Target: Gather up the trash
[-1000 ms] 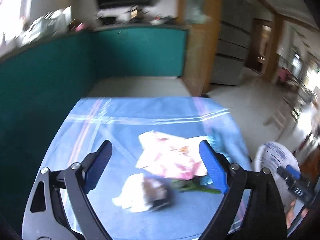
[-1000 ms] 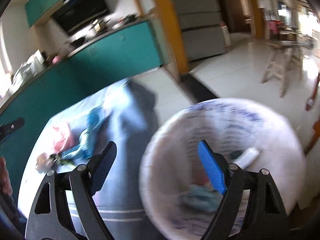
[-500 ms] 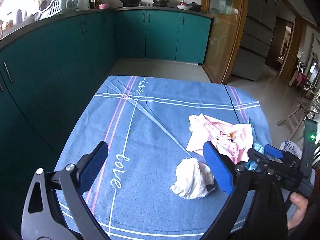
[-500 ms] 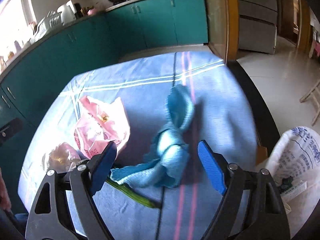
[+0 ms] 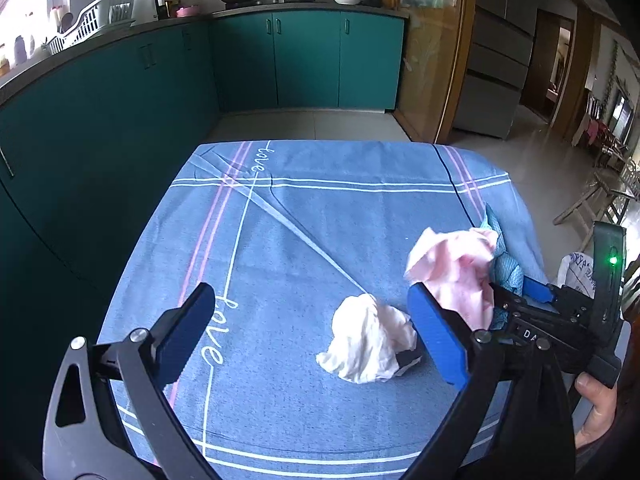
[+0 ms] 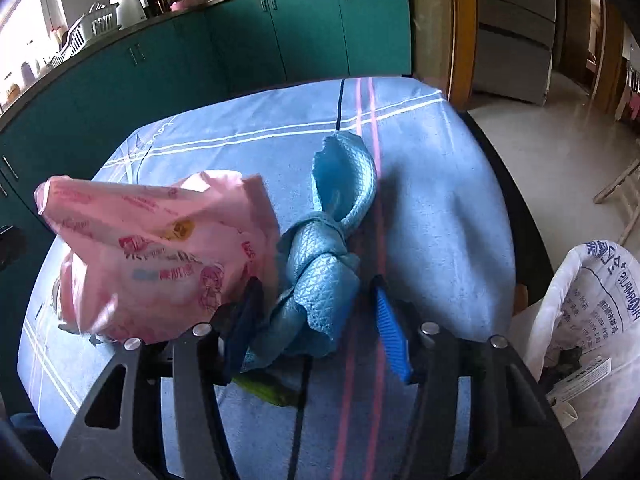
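Closing around the blue cloth (image 6: 324, 276) at frame centre, the right gripper (image 6: 316, 320) needed a fuller bite; the left gripper (image 5: 312, 344) hung wide open.

free: tablecloth (image 5: 312, 216) far half, left | blocked: tissue wad (image 5: 370, 340), pink bag (image 6: 156, 248), blue cloth (image 6: 332, 248) right

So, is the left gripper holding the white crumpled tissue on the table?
No, the left gripper is open, and the white tissue lies free on the blue tablecloth between its fingers.
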Available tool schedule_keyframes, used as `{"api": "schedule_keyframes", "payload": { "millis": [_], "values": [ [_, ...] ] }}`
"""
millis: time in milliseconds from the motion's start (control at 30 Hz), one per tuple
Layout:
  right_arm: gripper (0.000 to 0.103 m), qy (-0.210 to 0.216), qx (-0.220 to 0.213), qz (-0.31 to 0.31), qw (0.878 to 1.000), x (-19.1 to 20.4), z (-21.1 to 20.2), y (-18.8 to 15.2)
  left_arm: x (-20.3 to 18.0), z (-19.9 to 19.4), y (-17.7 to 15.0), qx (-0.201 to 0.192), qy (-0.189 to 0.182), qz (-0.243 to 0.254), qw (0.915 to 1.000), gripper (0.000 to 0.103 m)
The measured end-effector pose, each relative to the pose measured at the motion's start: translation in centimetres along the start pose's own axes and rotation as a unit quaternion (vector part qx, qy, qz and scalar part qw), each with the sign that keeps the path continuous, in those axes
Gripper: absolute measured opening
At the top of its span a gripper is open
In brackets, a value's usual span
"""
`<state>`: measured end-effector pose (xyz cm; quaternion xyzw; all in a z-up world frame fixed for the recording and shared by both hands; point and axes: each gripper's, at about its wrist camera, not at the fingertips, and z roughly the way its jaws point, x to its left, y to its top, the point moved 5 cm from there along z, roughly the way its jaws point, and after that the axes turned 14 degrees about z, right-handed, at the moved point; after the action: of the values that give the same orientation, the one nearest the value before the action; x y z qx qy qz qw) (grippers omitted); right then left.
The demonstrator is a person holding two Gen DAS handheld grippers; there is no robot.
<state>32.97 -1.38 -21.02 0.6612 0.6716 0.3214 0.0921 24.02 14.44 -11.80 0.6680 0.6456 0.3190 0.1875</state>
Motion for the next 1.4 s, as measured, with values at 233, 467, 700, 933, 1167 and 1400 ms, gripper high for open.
{"api": "schedule_keyframes", "payload": {
  "millis": [233,467,700,933,1167,1400],
  "values": [
    [0.03,0.022,-0.012,-0.007,1.0,-0.1,-2.1,-0.6,-0.1,0.4,-0.1,0.003,0.007,0.003,1.0,0.097],
    [0.029,0.053,-0.04,-0.045,0.997,-0.7,-6.0,-1.6,0.6,0.5,-0.3,0.007,0.009,-0.012,0.9999,0.097],
    [0.041,0.072,-0.041,-0.033,0.996,-1.4,-6.6,-2.2,0.5,0.9,-0.5,0.013,0.009,-0.013,0.9998,0.097],
    [0.071,0.057,-0.056,-0.021,0.997,-1.4,-6.0,-1.8,0.4,0.9,-0.5,0.015,0.011,-0.007,0.9998,0.097],
    [0.073,0.04,-0.048,-0.021,0.998,-0.8,-4.7,-1.8,0.4,0.8,-0.6,0.015,0.01,-0.007,0.9998,0.098],
    [0.074,0.019,-0.023,-0.016,0.999,0.2,-2.3,-1.5,0.1,1.0,-0.8,0.019,0.012,0.002,0.9997,0.098]
  ]
}}
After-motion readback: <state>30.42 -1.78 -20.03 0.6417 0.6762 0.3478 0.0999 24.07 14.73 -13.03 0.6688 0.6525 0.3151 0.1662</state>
